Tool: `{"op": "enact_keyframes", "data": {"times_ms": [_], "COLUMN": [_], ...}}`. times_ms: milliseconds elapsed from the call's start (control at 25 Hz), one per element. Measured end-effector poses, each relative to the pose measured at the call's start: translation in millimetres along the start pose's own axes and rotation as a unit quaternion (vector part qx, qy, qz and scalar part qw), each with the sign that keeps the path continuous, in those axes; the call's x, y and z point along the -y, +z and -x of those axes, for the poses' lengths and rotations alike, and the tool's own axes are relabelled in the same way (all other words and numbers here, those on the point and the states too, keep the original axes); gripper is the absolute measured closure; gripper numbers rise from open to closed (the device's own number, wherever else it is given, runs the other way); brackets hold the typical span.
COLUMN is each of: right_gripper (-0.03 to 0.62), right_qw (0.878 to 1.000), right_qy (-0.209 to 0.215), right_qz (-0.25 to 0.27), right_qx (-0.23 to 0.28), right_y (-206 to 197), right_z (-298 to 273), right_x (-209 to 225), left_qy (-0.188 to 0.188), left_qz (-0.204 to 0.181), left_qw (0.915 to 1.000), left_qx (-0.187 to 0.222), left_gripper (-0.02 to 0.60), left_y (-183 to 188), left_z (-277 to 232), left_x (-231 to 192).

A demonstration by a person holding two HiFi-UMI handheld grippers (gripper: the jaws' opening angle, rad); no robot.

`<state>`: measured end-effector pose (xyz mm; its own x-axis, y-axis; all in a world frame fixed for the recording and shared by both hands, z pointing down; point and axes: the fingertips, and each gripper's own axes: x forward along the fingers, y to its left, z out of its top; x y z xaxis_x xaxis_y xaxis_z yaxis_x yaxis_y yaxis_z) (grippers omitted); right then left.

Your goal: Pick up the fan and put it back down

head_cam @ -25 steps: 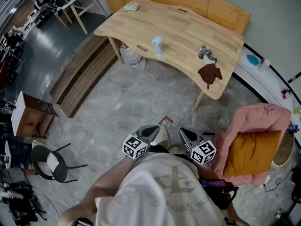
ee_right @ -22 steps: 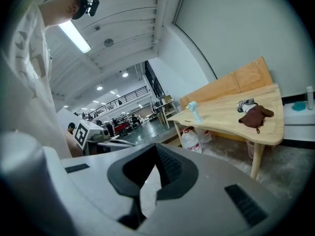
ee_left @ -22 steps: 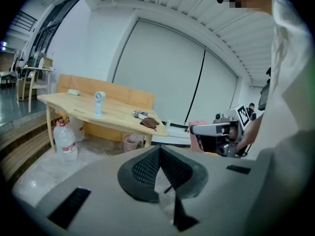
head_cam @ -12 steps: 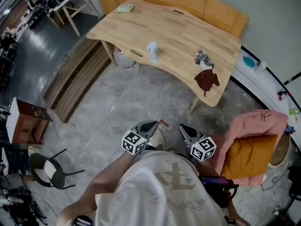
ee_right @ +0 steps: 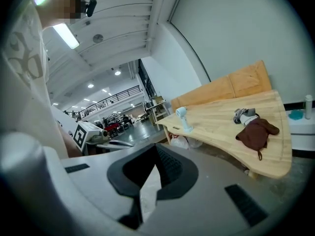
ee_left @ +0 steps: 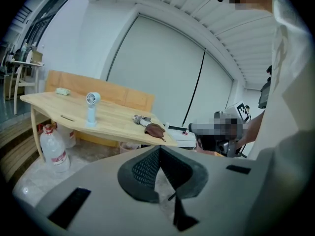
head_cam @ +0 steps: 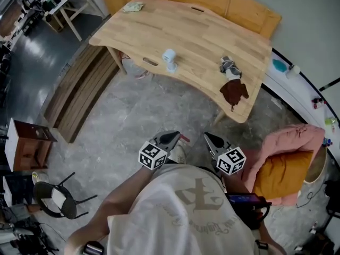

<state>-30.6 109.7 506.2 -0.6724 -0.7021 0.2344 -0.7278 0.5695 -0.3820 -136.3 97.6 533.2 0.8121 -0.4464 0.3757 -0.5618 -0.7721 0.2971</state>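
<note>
While I stand on the grey floor [head_cam: 143, 113] well apart from the wooden table [head_cam: 202, 25], my left gripper [head_cam: 173, 137] and right gripper [head_cam: 209, 137] hang side by side, each clenched on nothing, jaws together. The pale-blue fan [head_cam: 169, 60] stands upright near the table's near edge, well left of a grey bundle [head_cam: 229, 66] and a brown cloth [head_cam: 234, 92] by its right corner.

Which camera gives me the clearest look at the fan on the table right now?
The left gripper view: the fan stands upright there, its round grille towards the camera, handle and base clear. The head view shows it small, from above. The right gripper view shows it small and far off.
</note>
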Motion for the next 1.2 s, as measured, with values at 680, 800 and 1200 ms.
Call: {"op": "enact_keyframes", "data": {"times_ms": [680,800,1200], "right_gripper": [0.582,0.581,0.582], "right_qw": [0.999,0.998,0.998], "right_qy": [-0.045,-0.052,-0.052], "right_qz": [0.008,0.008,0.003], "right_qx": [0.017,0.017,0.019], "right_y": [33,38,52], "right_z": [-52,-56,-84], "right_x": [22,27,58], "left_qy": [-0.018,-0.02,-0.004], "left_qz": [-0.008,-0.004,0.004], "left_qw": [0.9998,0.9998,1.0], "left_qx": [0.007,0.008,0.005], "left_gripper": [0.572,0.572,0.572], "left_y": [27,29,37], "left_z": [-2,-4,-19], "left_x": [-67,-73,-106]}}
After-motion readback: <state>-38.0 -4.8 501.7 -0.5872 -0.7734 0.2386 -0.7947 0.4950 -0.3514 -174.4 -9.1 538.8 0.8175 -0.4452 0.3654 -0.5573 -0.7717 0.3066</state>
